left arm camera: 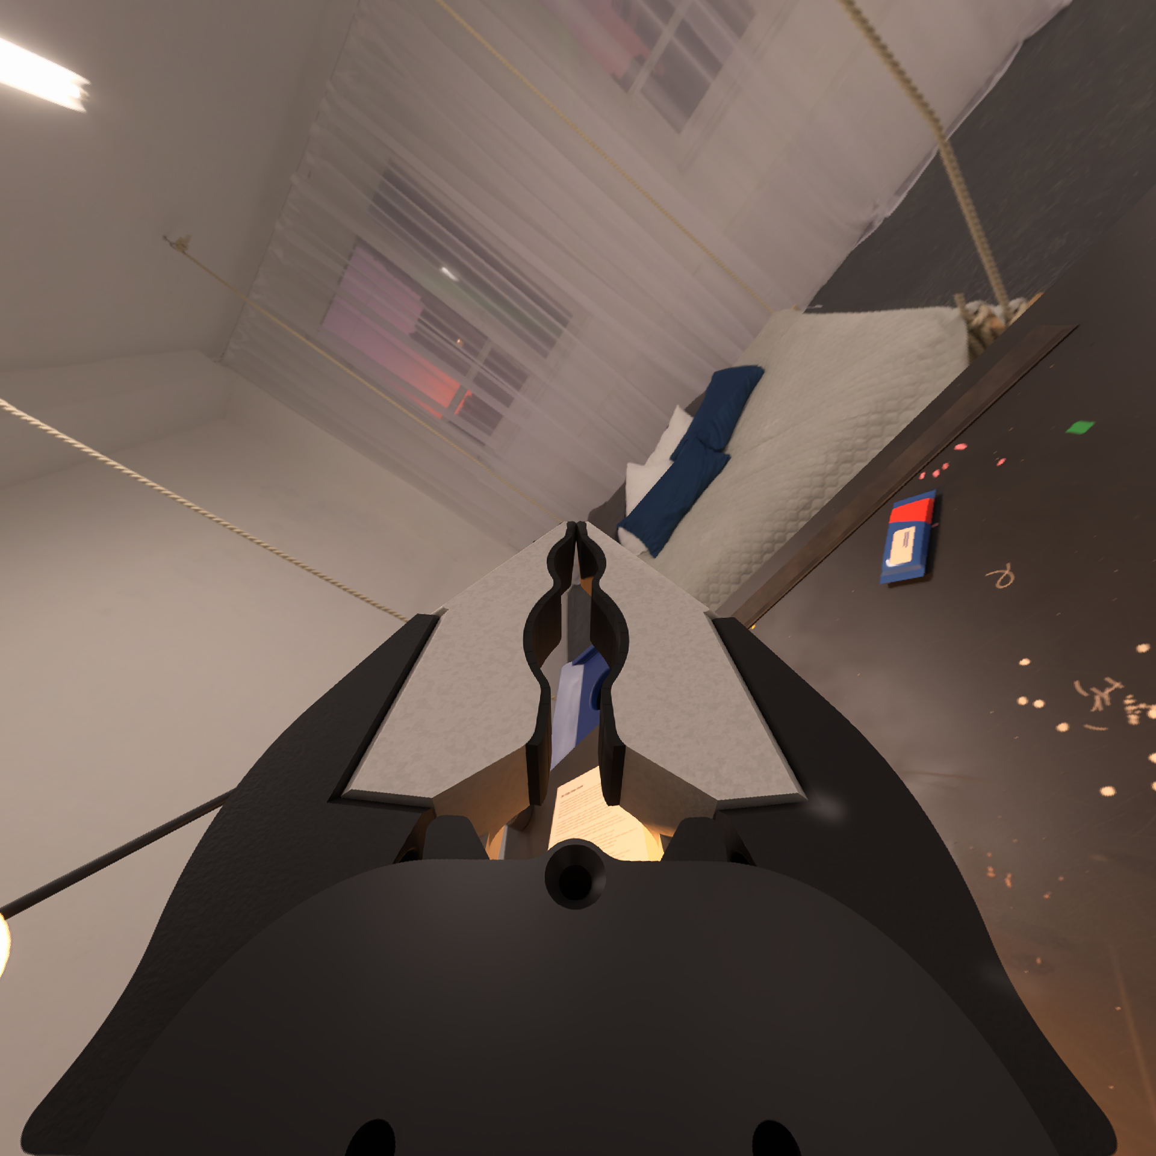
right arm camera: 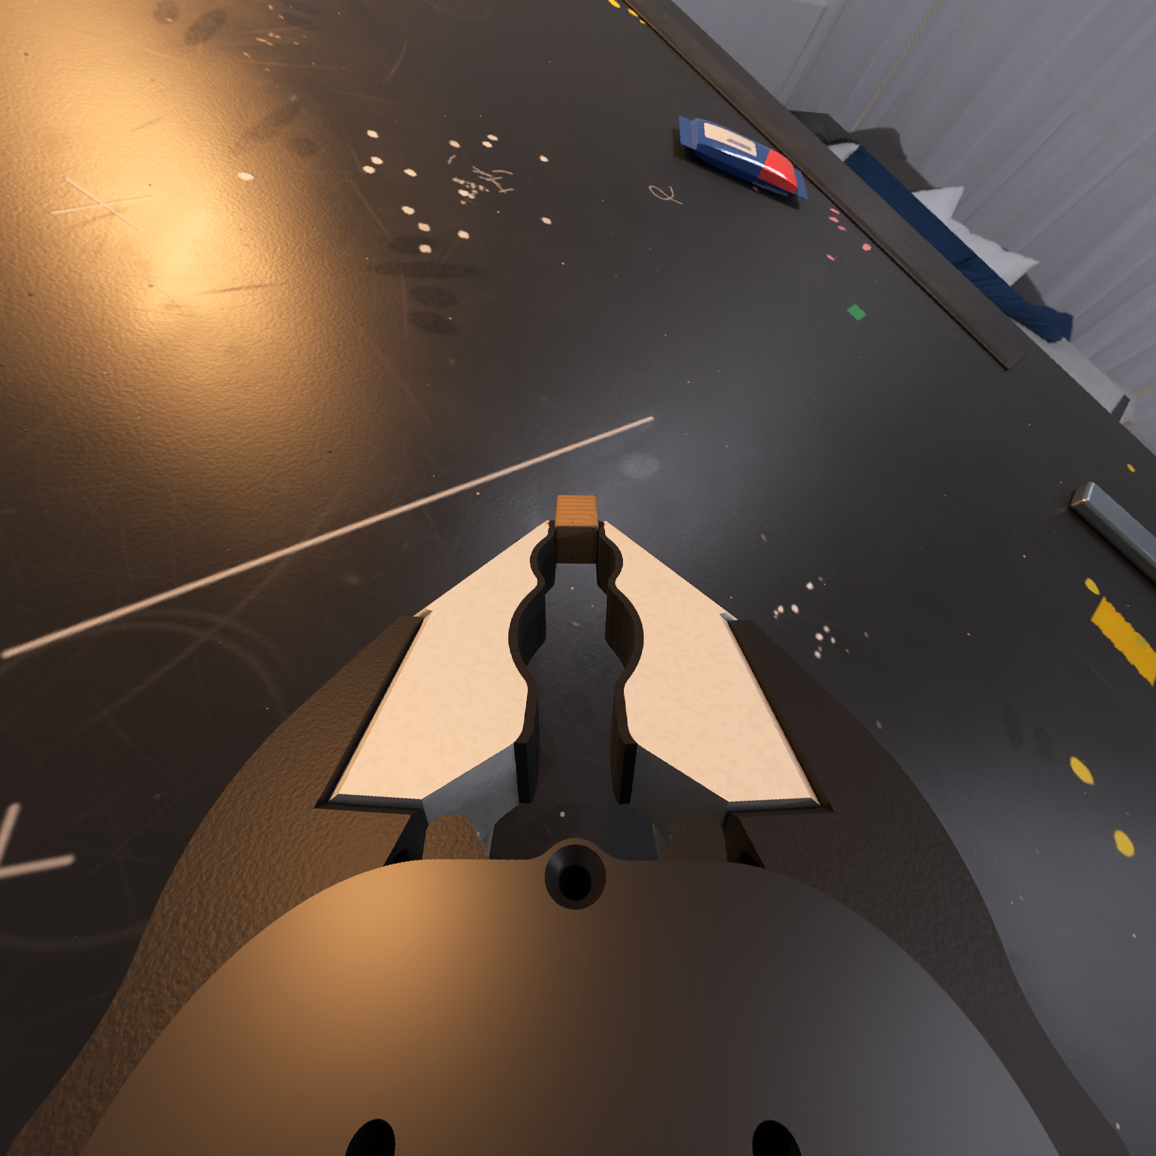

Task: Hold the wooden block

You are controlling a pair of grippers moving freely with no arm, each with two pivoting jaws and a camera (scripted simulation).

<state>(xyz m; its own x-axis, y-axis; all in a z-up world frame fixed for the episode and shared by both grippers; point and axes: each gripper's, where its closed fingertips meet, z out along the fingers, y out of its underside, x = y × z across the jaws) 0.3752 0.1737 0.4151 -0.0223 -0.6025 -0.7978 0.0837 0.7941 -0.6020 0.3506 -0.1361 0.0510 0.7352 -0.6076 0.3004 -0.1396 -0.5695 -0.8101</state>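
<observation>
A small wooden block [right arm camera: 576, 527] is pinched between the fingertips of my right gripper [right arm camera: 576, 539], above the dark tabletop [right arm camera: 313, 350]. The block sticks out a little past the tips. My left gripper [left arm camera: 576, 537] is shut with its tips touching and nothing between them. It points up and away from the table toward the room, and the block does not show in the left wrist view.
A blue and red snack packet [right arm camera: 742, 156] lies near the table's far edge; it also shows in the left wrist view [left arm camera: 910, 538]. A grey metal bar [right arm camera: 1113, 528] lies at the right. A bed with blue pillows [left arm camera: 700, 450] hangs beyond the table edge [left arm camera: 907, 469].
</observation>
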